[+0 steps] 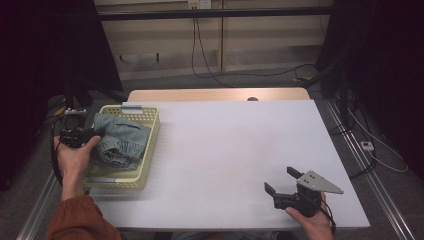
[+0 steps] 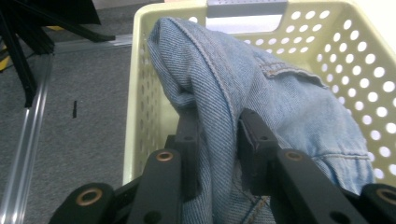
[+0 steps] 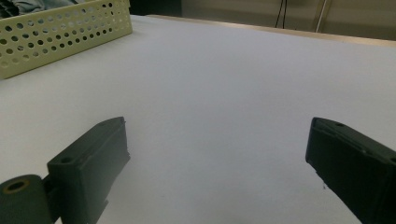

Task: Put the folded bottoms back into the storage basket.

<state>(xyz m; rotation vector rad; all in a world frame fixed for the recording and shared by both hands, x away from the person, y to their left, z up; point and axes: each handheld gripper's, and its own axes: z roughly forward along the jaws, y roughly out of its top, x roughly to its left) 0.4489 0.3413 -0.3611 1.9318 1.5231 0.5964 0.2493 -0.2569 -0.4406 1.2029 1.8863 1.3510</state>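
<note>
Denim garment [image 2: 243, 93] pinched by left gripper [image 2: 217, 135] in basket [image 2: 355, 51].

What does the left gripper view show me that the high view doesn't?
Left gripper view alone: the left gripper shut on a fold of the denim garment, plus its seams and a pocket flap. High view alone: the right gripper open above the white table, and both hands. Shared: the denim garment in the pale yellow perforated basket at the table's left edge.
</note>
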